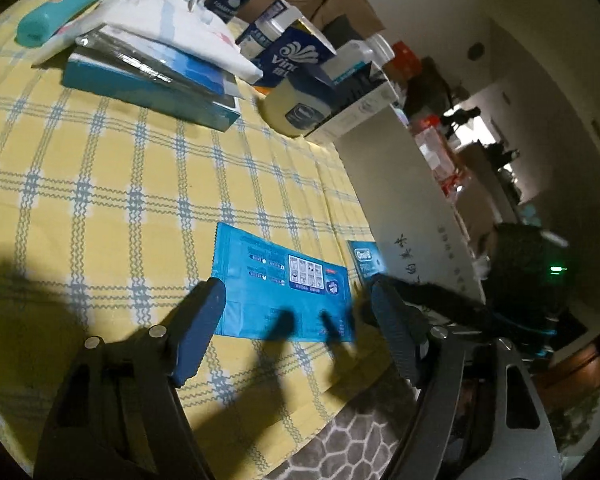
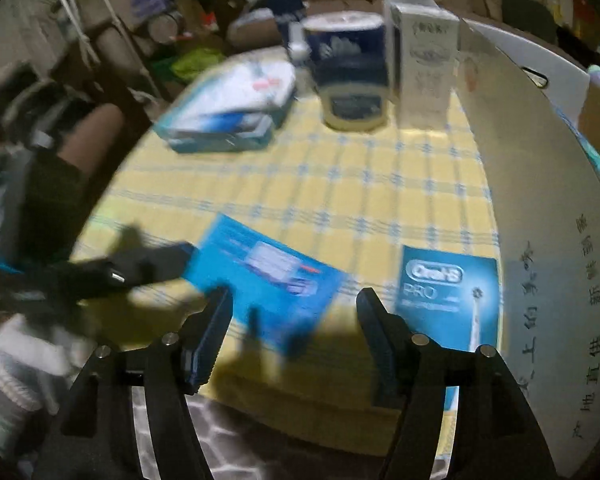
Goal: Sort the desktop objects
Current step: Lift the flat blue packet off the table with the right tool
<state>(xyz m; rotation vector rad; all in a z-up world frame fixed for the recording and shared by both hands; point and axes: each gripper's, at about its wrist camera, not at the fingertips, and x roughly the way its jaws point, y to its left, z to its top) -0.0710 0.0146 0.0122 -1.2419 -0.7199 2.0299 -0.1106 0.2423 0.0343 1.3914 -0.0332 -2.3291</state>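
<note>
On the yellow checked tablecloth [image 1: 112, 184], far left, a teal tube [image 1: 56, 12] is laid over a white pouch [image 1: 172, 24] on a stack of flat teal boxes [image 1: 152, 88], judged to be a pile already sorted by shape. Further right, a pale jar [image 1: 292, 108] with a dark blue label, blue cartons [image 1: 296, 56] and a white carton [image 2: 428, 52] are stood upright along the back edge, probably to keep the front free. Nearer, a flat blue sachet pack [image 1: 284, 280] is lying flat on the cloth, gripped by nothing; the left gripper [image 1: 296, 312] is held low over its near end, jaws well apart and empty, one finger off each side, seemingly lined up to pinch it. Right of it, an Oral-B box [image 2: 448, 300] is lying flat beside a white cardboard panel [image 2: 540, 200]. The right gripper [image 2: 292, 332] is also seen open and empty, above the gap between pack and box, so neither is claimed yet.
</note>
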